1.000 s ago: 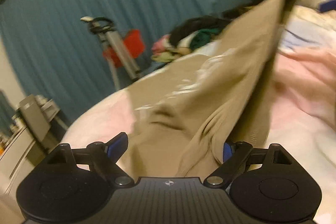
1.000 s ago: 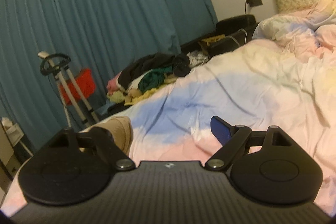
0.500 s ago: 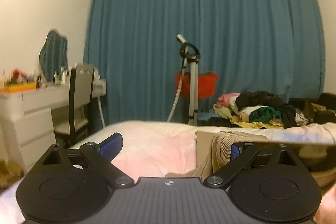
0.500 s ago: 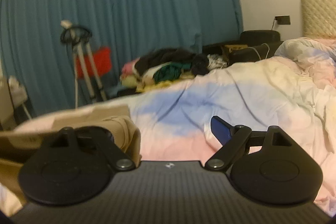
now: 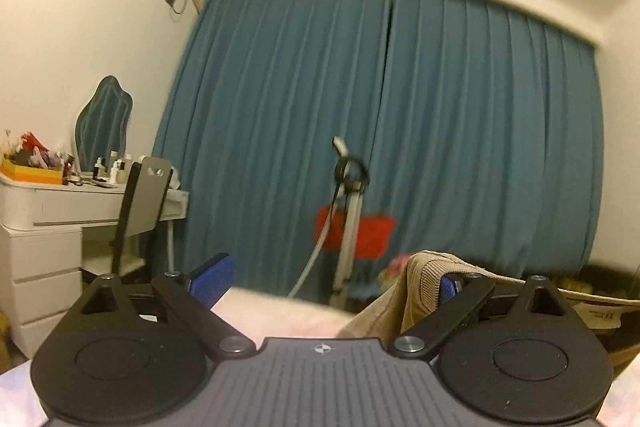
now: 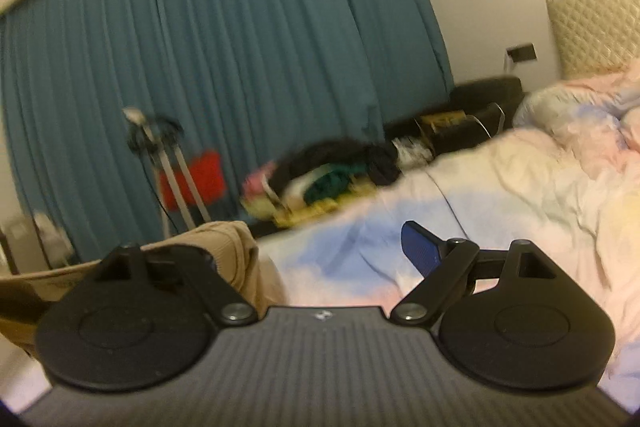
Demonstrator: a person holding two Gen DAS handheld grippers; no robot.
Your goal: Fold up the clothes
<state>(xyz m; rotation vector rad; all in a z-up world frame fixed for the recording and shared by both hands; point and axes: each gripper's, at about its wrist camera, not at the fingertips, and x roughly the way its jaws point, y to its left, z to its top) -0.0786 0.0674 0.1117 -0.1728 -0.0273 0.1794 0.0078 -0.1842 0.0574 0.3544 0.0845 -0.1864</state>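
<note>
A tan ribbed garment (image 5: 420, 287) is stretched between my two grippers above the bed. In the left wrist view my left gripper (image 5: 326, 277) stands wide open, and the garment's hem is draped over its right finger. In the right wrist view my right gripper (image 6: 320, 247) also stands wide open, and the same garment (image 6: 232, 255) hangs over its left finger, hiding that pad. Its blue right pad (image 6: 418, 245) is bare. The rest of the garment hangs below both views.
The bed with a pastel pink and blue duvet (image 6: 500, 195) lies below. A pile of clothes (image 6: 320, 179) sits at its far edge. Teal curtains (image 5: 380, 127), a stand with a red bag (image 5: 352, 227), and a white desk with chair (image 5: 80, 211) lie behind.
Both grippers have lifted and levelled out. The left view swung from looking down at the spread tan garment to facing the curtains, with the garment now raised off the bed.
</note>
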